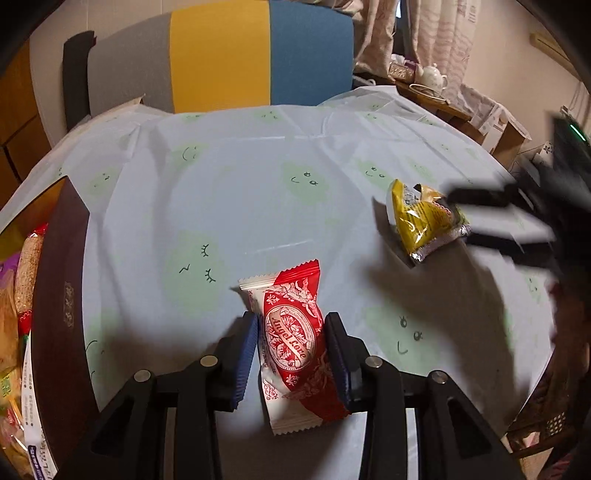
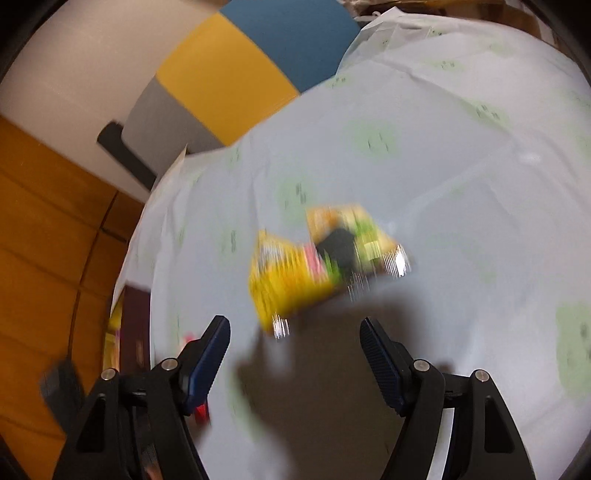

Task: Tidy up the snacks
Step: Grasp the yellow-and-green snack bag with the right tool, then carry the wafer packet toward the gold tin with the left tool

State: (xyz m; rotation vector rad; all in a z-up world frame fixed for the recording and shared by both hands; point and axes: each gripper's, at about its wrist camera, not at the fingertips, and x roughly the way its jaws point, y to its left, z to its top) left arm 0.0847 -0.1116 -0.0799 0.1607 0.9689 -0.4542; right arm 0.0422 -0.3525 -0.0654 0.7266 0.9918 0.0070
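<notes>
Two snacks: left tongs (image 1: 291, 350) grip a red-white wrapper (image 1: 295, 347); right tongs (image 2: 295, 354) gape near a blurred yellow packet (image 2: 291, 280).

A lived-in home room was shown. Ahead of the tool, a table was covered with a pale blue cloth (image 1: 229, 177) printed with green smiling faces. Beyond its far edge, a chair (image 1: 221, 55) with grey, yellow and blue panels was drawn up. Far ahead to the right, patterned curtains (image 1: 436, 33) were hung, and a white teapot (image 1: 433, 75) was kept on a wooden side table (image 1: 454, 110). Orange wooden cabinet fronts (image 2: 44, 236) were seen off to the left.
</notes>
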